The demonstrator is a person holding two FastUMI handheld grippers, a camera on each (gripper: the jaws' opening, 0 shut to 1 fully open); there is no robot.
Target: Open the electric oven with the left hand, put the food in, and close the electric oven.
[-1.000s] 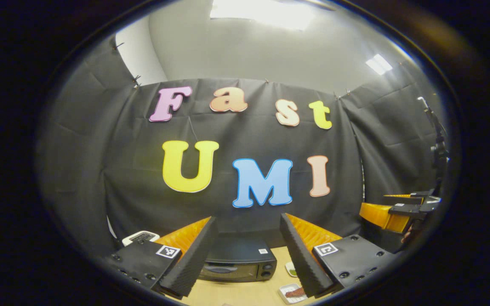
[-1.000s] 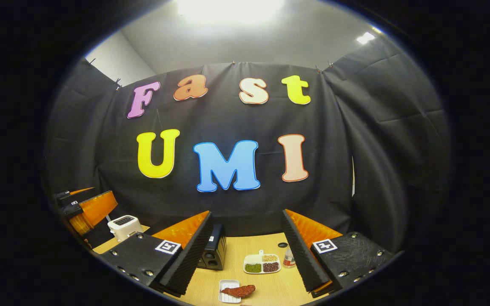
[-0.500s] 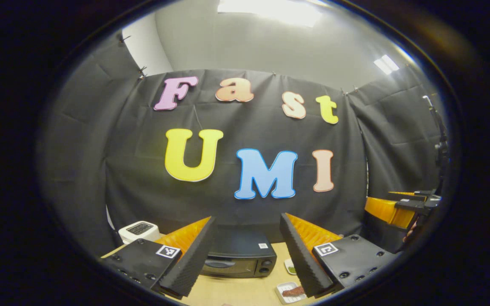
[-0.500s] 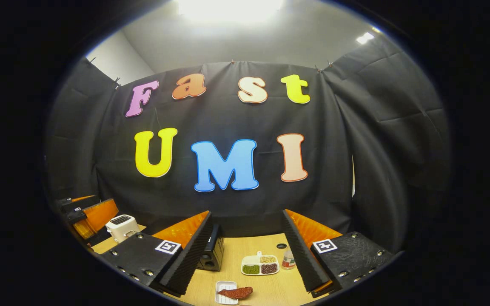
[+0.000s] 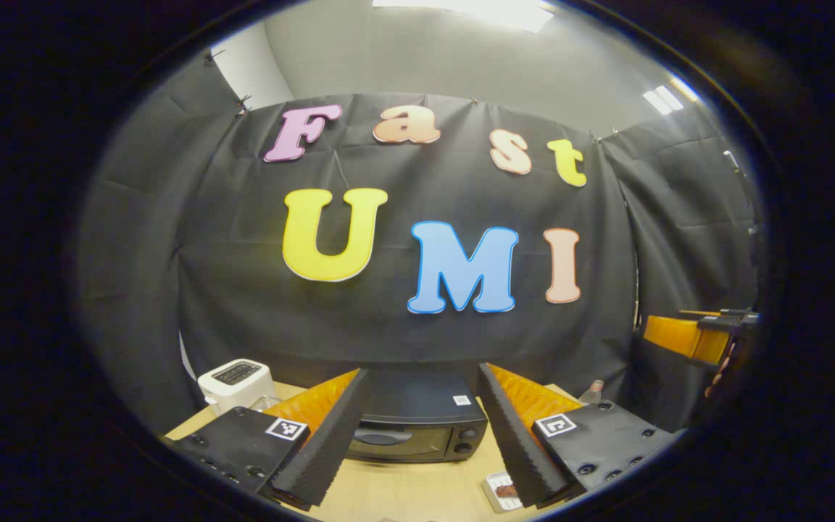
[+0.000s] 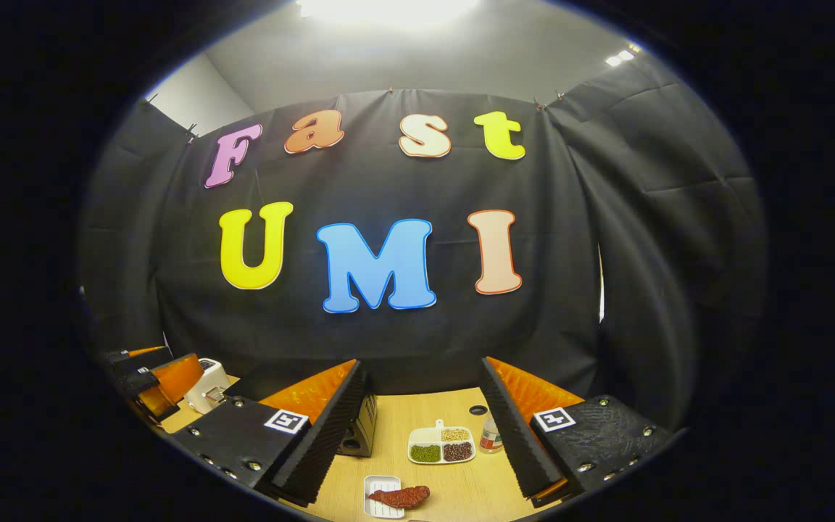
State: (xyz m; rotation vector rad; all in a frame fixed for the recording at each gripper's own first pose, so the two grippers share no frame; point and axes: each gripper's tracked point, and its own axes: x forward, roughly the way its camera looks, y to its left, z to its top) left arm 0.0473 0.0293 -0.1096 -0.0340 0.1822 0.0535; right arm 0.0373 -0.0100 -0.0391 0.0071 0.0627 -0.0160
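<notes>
A: Oven count?

B: One electric oven [image 5: 417, 428], a dark box with rounded corners, door shut, at 6 o'clock in the left gripper view, between the spread fingers of the left gripper [image 5: 421, 428]. In the right gripper view only its side [image 6: 362, 431] peeks out at 7 o'clock.

A: Food?

B: One reddish-brown, lumpy piece of food [image 6: 399, 496] on one small white ribbed dish [image 6: 381, 487], at 6 o'clock in the right gripper view, on the pale wood-grain table [image 6: 432, 413].

A: Anything else?

B: One white toaster [image 5: 235, 380] at 8 o'clock of the oven, one white tray [image 6: 441, 448] with three compartments of grains, one small bottle [image 6: 490, 436] just beside the tray.

A: And the claws?

B: Two. The left gripper's fingers stand wide apart, holding nothing, touching nothing. The right gripper [image 6: 425, 428] is likewise wide apart and empty above the table. Both have ridged pads [image 5: 323, 442].
</notes>
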